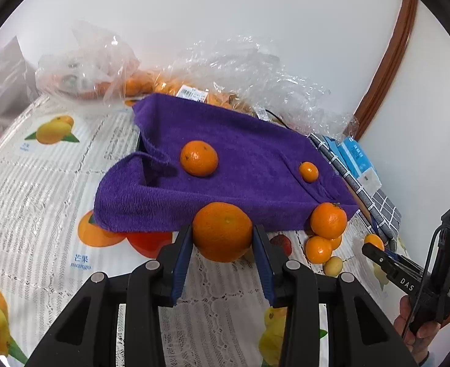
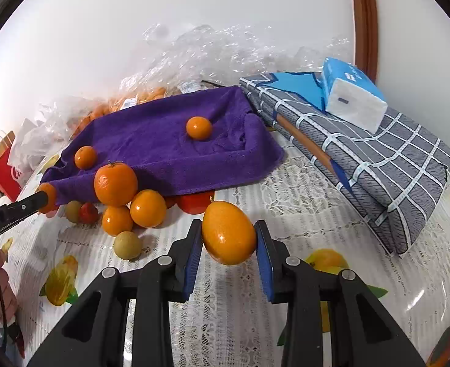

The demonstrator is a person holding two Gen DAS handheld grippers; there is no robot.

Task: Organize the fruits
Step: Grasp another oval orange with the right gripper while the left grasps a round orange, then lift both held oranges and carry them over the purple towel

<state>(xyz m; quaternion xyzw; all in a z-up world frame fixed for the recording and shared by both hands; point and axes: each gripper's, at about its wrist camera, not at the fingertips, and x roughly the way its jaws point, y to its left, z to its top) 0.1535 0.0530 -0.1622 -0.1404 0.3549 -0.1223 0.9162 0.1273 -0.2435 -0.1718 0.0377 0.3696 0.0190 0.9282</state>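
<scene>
My left gripper (image 1: 222,238) is shut on a large orange (image 1: 222,231), held just in front of the purple towel (image 1: 225,183). My right gripper (image 2: 228,238) is shut on an egg-shaped orange fruit (image 2: 228,233) above the tablecloth. Two oranges lie on the towel: one (image 1: 199,158) near its middle, a small one (image 1: 308,171) to the right. The towel (image 2: 170,140) also shows in the right wrist view with those two oranges (image 2: 198,127) (image 2: 85,157). A cluster of oranges (image 2: 116,184) (image 2: 148,208) (image 2: 117,220) and a small yellowish fruit (image 2: 127,245) sit at the towel's front edge.
Clear plastic bags of oranges (image 1: 170,85) lie behind the towel by the wall. A folded grey checked cloth (image 2: 378,153) with a tissue pack (image 2: 352,94) lies right of the towel. A red paper bag (image 2: 5,168) stands far left. The fruit-print tablecloth (image 1: 41,183) covers the table.
</scene>
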